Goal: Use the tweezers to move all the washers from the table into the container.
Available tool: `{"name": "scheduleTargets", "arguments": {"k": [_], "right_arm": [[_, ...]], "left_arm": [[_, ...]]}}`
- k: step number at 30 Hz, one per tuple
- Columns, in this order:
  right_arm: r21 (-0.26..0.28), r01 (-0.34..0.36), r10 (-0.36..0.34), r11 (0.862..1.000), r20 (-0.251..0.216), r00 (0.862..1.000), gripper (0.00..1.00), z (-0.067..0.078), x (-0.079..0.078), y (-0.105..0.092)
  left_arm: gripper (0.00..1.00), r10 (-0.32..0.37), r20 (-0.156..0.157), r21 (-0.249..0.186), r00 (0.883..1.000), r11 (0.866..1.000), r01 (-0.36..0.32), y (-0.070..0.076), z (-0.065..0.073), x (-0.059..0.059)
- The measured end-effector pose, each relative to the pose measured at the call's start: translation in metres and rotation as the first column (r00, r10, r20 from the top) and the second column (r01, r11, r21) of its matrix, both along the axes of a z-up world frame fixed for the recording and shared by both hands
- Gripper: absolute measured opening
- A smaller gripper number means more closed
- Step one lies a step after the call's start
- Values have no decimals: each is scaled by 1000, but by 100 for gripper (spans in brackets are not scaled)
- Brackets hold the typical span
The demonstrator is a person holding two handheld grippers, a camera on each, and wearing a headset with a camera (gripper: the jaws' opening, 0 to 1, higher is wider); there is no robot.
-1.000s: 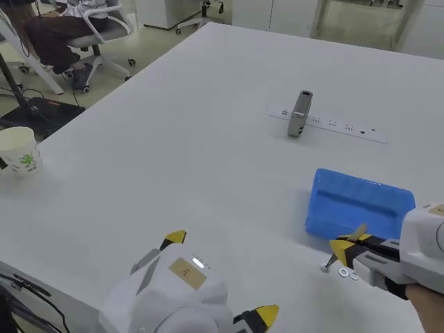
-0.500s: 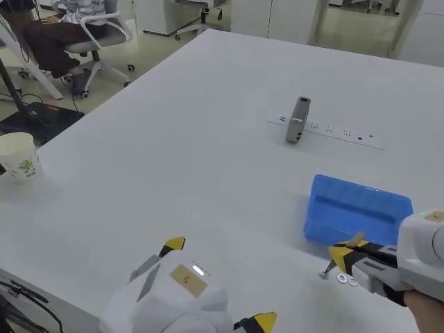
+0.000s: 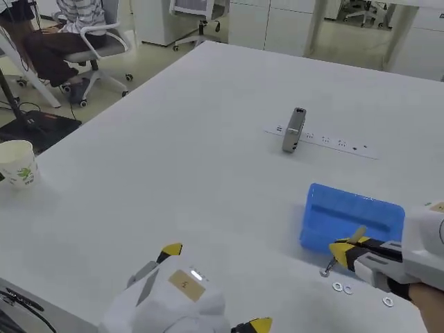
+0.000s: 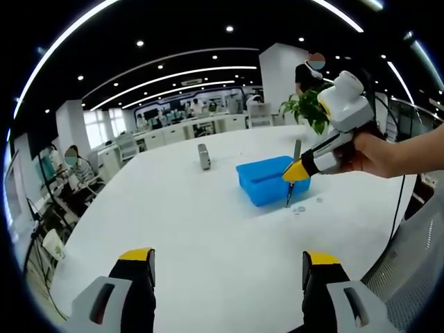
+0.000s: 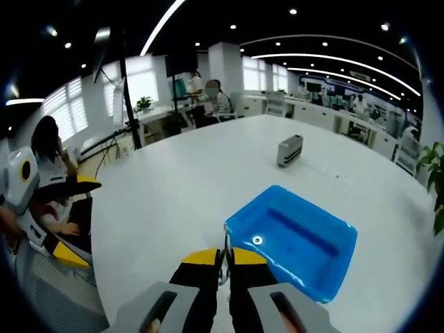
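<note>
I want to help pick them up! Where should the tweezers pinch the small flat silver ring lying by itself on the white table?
Pinch the small flat silver washer on its thin rim, with one tip of the metal tweezers in the hole and one outside. Come from above, slightly tilted: it lies flat on the white table, so its side edge probably gives no grip.

Bright, even light falls from ceiling strips [image 4: 187, 70]. The white table [image 3: 173, 159] carries only soft shadows. Both gripper views bend strongly at their edges.
</note>
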State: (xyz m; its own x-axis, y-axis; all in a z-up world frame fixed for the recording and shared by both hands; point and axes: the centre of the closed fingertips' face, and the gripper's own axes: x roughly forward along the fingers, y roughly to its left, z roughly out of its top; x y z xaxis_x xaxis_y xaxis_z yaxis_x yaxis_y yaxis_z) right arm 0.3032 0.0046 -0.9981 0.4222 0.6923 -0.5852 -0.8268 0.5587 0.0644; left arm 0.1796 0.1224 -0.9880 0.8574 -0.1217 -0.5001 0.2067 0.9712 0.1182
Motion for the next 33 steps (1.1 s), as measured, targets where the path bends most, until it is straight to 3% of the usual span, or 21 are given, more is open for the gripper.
{"name": "scheduleTargets", "arguments": {"k": [12,19,33], "right_arm": [[8,-6,6,1000,-8,1000,0,19,0,-2],[-5,-36,36,999,13,999,0,30,-3,1],[40,-35,34,999,27,999,0,62,1,0]], "left_arm": [[89,-8,6,1,1000,1000,8,-1,1,0],[89,-3,9,4,1000,1000,3,0,1,0],[89,2,-9,20,1000,1000,-2,1,-2,-1]]}}
